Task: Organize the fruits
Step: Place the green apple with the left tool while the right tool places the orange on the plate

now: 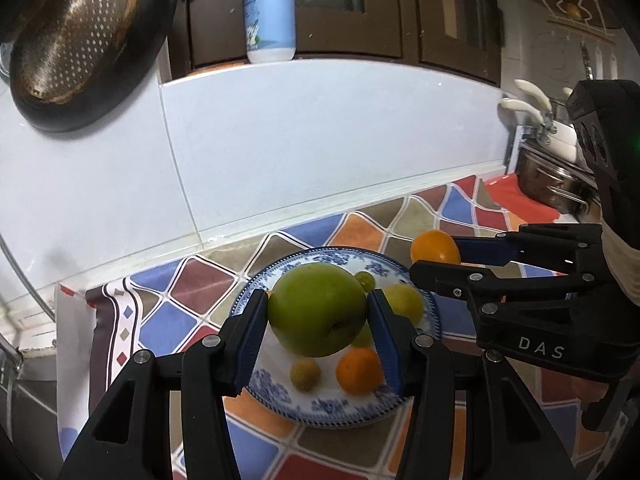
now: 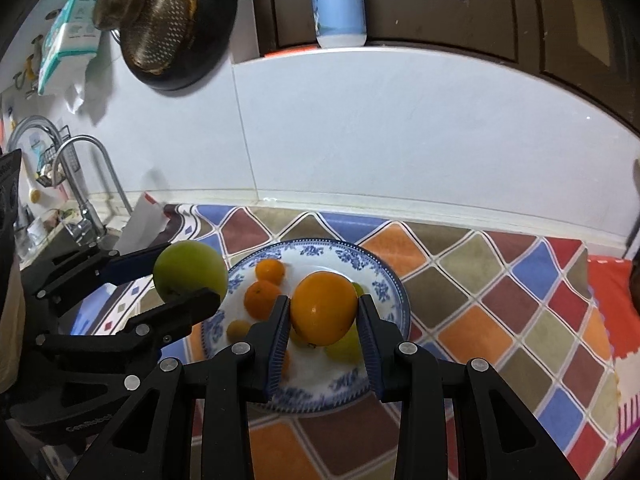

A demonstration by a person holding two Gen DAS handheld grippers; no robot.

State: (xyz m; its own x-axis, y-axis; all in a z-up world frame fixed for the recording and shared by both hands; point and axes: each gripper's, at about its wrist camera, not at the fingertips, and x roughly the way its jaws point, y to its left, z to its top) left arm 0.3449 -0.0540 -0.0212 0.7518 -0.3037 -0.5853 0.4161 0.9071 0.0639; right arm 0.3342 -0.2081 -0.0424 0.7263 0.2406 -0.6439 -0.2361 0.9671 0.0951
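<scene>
My left gripper (image 1: 318, 314) is shut on a large green apple (image 1: 318, 309), held above a blue-and-white patterned plate (image 1: 320, 410). My right gripper (image 2: 323, 314) is shut on an orange (image 2: 323, 308) over the same plate (image 2: 348, 254). On the plate lie a small orange (image 1: 358, 370), a small yellowish fruit (image 1: 305, 375), a yellow-green fruit (image 1: 405, 300) and a small green one (image 1: 365, 279). In the right wrist view two small oranges (image 2: 262, 298) and a small yellow fruit (image 2: 239, 329) show there. Each gripper appears in the other's view, the right (image 1: 438, 258) and the left (image 2: 188, 276).
A patchwork cloth (image 2: 500, 304) covers the counter under the plate. White tiled wall (image 1: 320, 140) stands close behind. A tap and sink (image 2: 86, 200) lie to the left, a steel pot (image 1: 552, 184) to the right. A dark pan with a strainer (image 1: 72, 44) hangs above; a bottle (image 1: 270, 10) stands on the sill.
</scene>
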